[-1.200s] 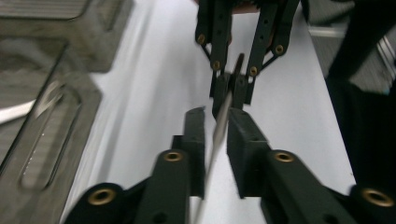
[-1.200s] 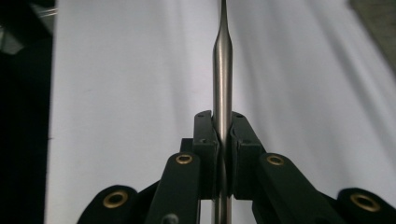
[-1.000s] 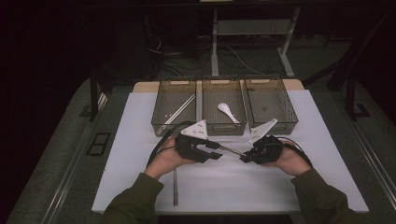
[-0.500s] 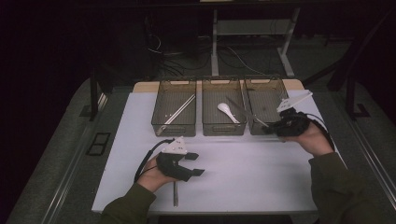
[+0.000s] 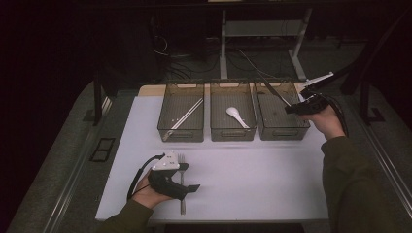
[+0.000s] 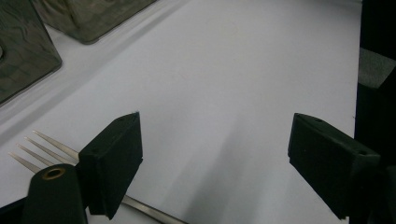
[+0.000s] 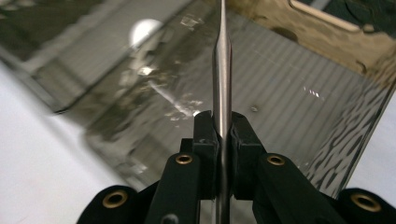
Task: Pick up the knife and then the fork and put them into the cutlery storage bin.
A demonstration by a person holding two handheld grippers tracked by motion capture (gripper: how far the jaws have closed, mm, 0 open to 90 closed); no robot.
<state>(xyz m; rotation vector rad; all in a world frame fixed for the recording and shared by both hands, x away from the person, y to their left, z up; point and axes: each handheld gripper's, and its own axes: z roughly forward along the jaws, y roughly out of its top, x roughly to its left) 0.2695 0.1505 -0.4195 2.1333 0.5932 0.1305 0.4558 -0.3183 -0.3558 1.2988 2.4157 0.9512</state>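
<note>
The right tongs (image 5: 291, 108) are clenched on a slim metal utensil (image 7: 222, 74), holding it above the rightmost bin (image 5: 282, 130) of three on the white counter (image 5: 272, 179); the left tongs (image 6: 215, 163), jaws just opened wide, grip nothing, with a fork (image 5: 182, 187) lying on the counter beside one jaw.

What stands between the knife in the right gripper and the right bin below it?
Nothing visible does. The right gripper is shut on the knife and holds it over the open right bin. The part of the bin floor that shows under the blade looks bare, and no lid covers the bin.
</note>
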